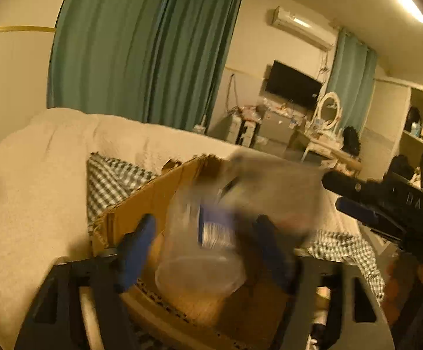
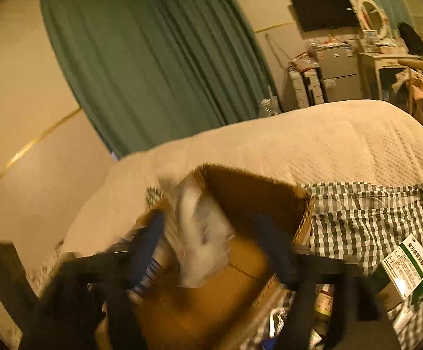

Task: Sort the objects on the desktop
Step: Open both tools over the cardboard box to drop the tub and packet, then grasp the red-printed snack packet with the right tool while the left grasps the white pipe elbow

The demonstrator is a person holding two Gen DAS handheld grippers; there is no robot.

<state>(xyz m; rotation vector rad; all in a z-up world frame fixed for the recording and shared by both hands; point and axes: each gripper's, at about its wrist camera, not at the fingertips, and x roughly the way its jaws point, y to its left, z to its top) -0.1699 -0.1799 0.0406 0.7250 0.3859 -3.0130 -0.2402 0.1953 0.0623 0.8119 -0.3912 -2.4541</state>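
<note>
An open cardboard box [image 1: 141, 204] lies on a checked cloth on the bed. My left gripper [image 1: 204, 245] is open above it, blue fingers [image 1: 137, 245] wide apart. Between them, touching neither, is a blurred clear plastic cup [image 1: 199, 265] with a blue-and-white label. A second blurred clear plastic thing [image 1: 272, 180] hangs over the box's far side, near my right gripper [image 1: 332, 192]. In the right wrist view my right gripper [image 2: 211, 245] is open over the same box [image 2: 249, 192], with a blurred whitish plastic item [image 2: 202, 233] loose between its fingers.
A cream quilted bed cover [image 2: 328, 143] surrounds the box. On the checked cloth [image 2: 366, 218] lie a green-and-white medicine carton [image 2: 406, 265] and other small packs at lower right. Green curtains [image 1: 141, 55], a dresser with an oval mirror [image 1: 329, 110] and a television stand far behind.
</note>
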